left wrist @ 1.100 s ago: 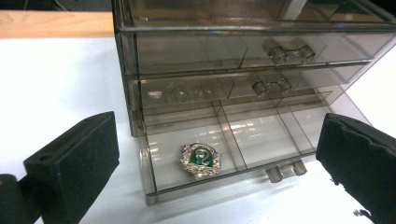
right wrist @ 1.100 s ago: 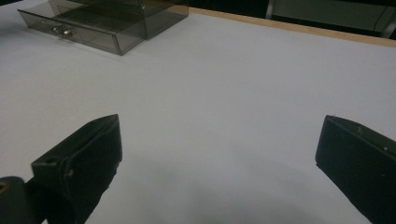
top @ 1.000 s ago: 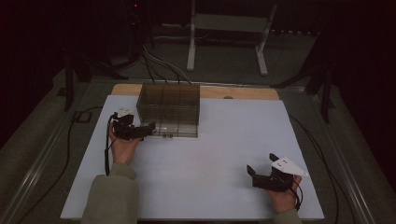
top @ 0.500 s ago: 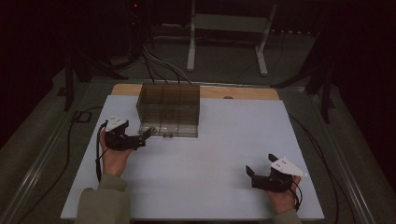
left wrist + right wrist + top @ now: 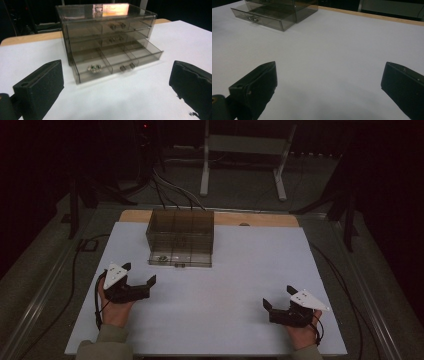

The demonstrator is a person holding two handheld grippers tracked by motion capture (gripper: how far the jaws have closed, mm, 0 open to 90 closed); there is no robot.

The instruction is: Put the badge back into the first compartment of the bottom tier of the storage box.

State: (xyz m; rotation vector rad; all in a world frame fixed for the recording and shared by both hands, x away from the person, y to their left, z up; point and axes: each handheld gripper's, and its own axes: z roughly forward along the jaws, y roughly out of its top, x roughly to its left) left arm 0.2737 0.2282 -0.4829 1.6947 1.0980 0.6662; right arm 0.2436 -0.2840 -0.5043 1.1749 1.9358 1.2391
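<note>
Drawer organizer (image 5: 180,238) beyond left hand-held gripper (image 5: 138,279)

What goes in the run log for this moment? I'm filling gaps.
left gripper: open, empty | right gripper: open, empty | drawer unit: bottom drawer open, small item inside

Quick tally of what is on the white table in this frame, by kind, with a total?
Clear drawer organizer: 1
Small shiny item in its open bottom drawer: 1
Handheld grippers: 2, left gripper and right gripper, both open and empty
Total: 4
</note>
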